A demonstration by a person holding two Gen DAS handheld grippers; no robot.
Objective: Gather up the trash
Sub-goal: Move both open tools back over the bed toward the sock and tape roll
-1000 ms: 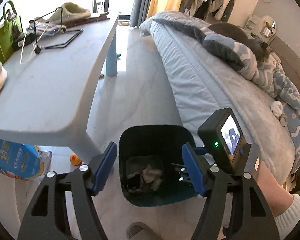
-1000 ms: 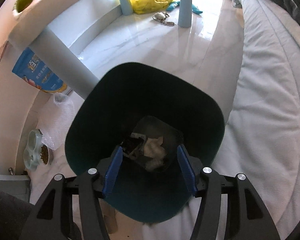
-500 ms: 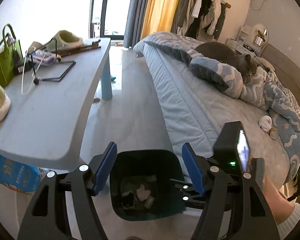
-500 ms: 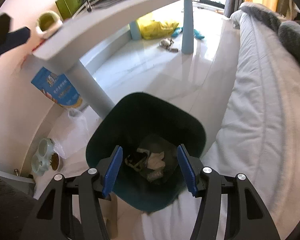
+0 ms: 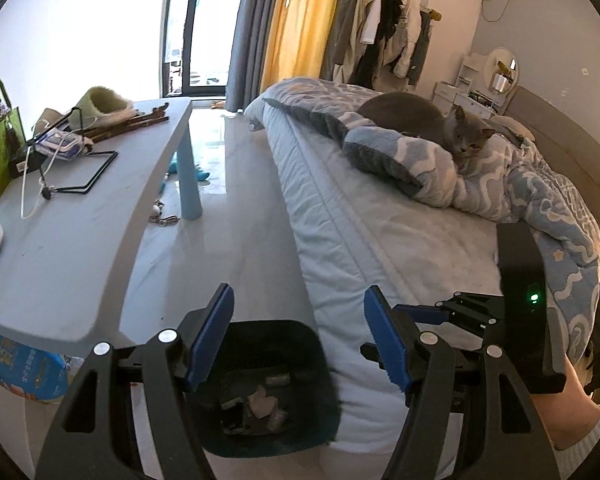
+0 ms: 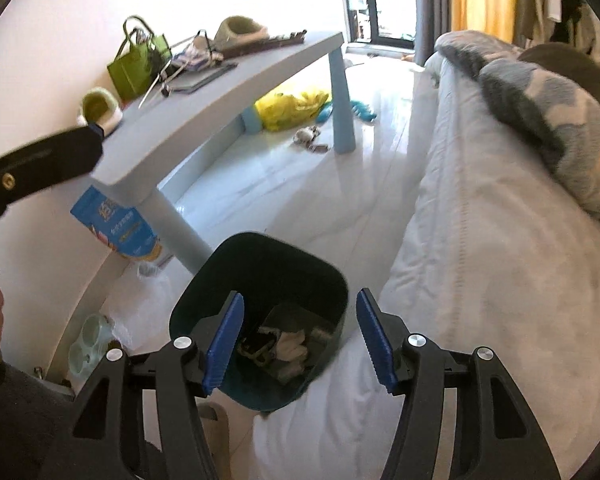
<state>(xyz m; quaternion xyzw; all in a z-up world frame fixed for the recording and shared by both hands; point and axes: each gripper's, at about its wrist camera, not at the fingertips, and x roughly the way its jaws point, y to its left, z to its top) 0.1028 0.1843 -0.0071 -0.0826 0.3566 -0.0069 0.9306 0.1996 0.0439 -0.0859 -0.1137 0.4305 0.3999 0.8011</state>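
Several scraps of trash (image 6: 284, 346) already lie at the bottom of the dark green bin (image 6: 260, 264), pale crumpled paper and some darker pieces among them, so part of the collecting looks done. The bin stands on the floor, touching the side of the bed (image 6: 480, 280) and near the closest leg of the worktop (image 6: 236, 92). Both grippers hang above the bin: the left gripper (image 5: 298, 336) has its jaws spread with nothing between them, and the right gripper (image 6: 298, 338) has jaws that have just been opening a little further, likewise empty. What is left is a judgement: beyond the bin, small odds and ends lie on the floor by the far worktop leg, and a yellow bag (image 6: 292, 106) sits under the worktop, any of which might count as trash; the clutter on the worktop, with a green bag (image 6: 134, 70) and slippers, looks more like belongings. A grey cat (image 5: 432, 126) rests on the bed, well apart from the bin. Beside the bin, a blue packet (image 6: 116, 226) carries printed characters, too small and blurred to read; no other writing can be made out.
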